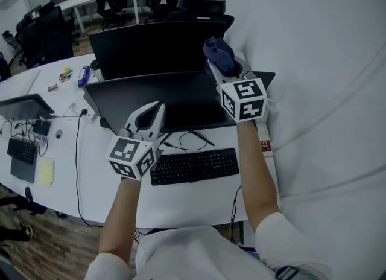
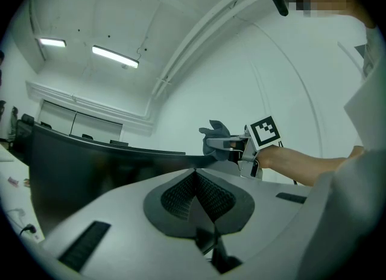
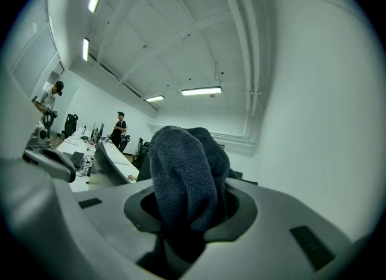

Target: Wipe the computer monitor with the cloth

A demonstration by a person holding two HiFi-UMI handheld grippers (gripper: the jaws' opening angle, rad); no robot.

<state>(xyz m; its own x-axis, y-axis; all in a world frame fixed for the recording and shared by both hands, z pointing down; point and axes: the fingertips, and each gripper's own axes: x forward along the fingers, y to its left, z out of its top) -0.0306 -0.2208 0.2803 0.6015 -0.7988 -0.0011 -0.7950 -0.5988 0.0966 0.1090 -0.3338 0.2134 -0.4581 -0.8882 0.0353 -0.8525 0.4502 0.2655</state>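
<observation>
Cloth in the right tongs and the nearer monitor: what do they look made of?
Cloth: soft textile, likely microfibre or terry; dark blue-grey, nubby looped texture, limp folds.
Monitor: smooth dark screen, apparently matte, no sharp reflections; housing probably plastic.

We note cool, even light from long white fluorescent ceiling tubes (image 2: pixel 114 57), slightly blown out. Shadows soft. Head view dimmer, bluish. Both gripper views bow hard, corners black; dark blue knitted cloth (image 3: pixel 184 176) reads sharp.

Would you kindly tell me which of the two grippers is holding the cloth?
The right gripper: the dark blue cloth is bunched between its fingers, by the nearer monitor's top edge. The left gripper's fingers are shut on nothing.
</observation>
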